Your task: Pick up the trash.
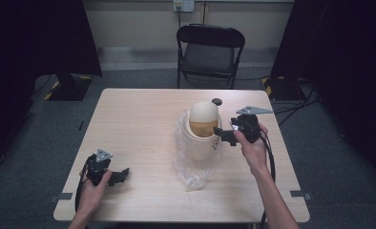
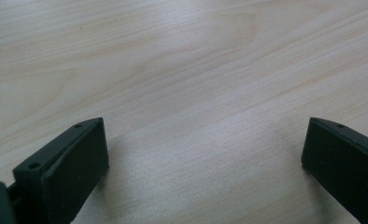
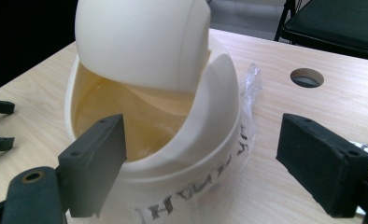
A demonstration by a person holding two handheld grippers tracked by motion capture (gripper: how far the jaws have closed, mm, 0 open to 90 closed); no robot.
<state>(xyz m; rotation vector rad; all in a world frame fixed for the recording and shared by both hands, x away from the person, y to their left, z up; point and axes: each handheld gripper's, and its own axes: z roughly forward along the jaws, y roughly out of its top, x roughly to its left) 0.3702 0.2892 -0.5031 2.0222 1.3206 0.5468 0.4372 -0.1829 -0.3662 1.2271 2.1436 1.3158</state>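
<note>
the right gripper (image 1: 224, 134) hangs with its jaws apart and nothing between them, just right of the cream bin (image 1: 203, 135), whose domed swing lid (image 1: 203, 113) is tipped open. the bin sits mid-table in a clear plastic bag (image 1: 192, 171). the left gripper (image 1: 121, 173), jaws wide, rests on the table (image 1: 129, 124) at the near left.

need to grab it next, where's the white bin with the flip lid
In the high view the white bin stands right of the table's middle on a clear plastic bag, just left of the right gripper.
</note>
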